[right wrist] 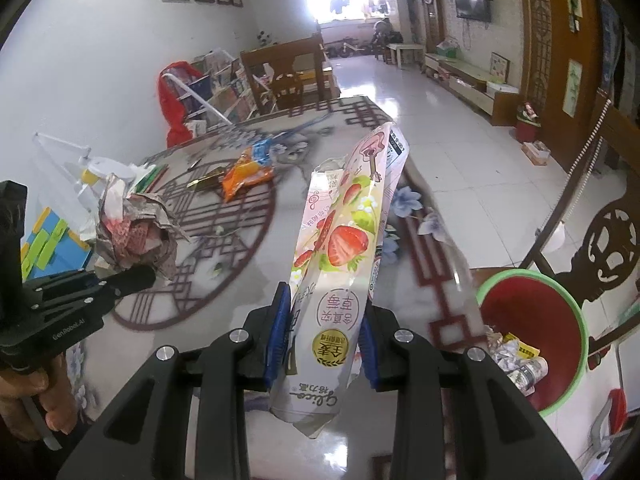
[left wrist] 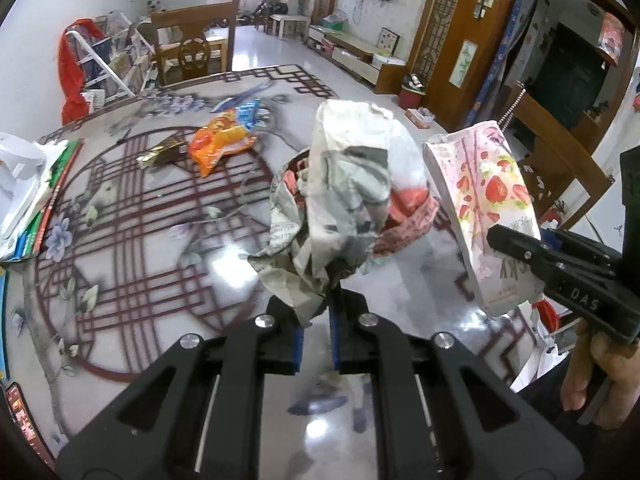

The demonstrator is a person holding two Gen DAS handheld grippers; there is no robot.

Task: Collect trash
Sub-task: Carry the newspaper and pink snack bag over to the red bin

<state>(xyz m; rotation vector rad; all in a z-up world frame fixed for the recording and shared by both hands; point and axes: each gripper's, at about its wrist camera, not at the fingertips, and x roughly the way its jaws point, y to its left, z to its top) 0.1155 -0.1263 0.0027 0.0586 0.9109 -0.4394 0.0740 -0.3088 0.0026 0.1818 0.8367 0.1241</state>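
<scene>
My left gripper (left wrist: 317,320) is shut on a crumpled newspaper wad (left wrist: 344,200), which it holds up above the table; the same wad (right wrist: 136,232) and the left gripper (right wrist: 148,276) show at the left of the right wrist view. My right gripper (right wrist: 324,332) is shut on a pink strawberry snack box (right wrist: 340,248), upright between the blue pads (right wrist: 280,320). That box (left wrist: 480,208) hangs right of the wad in the left wrist view, with the right gripper (left wrist: 504,240) clamped on it. More wrappers, orange (left wrist: 220,144) and blue (left wrist: 250,114), lie on the far table.
A red bin with a green rim (right wrist: 576,304), holding crumpled trash, stands low at the right past the patterned table (right wrist: 248,280) edge. Books and white items (left wrist: 24,184) are stacked at the table's left. Wooden chairs (left wrist: 192,48) stand beyond; a gold wrapper (left wrist: 160,154) lies near the orange one.
</scene>
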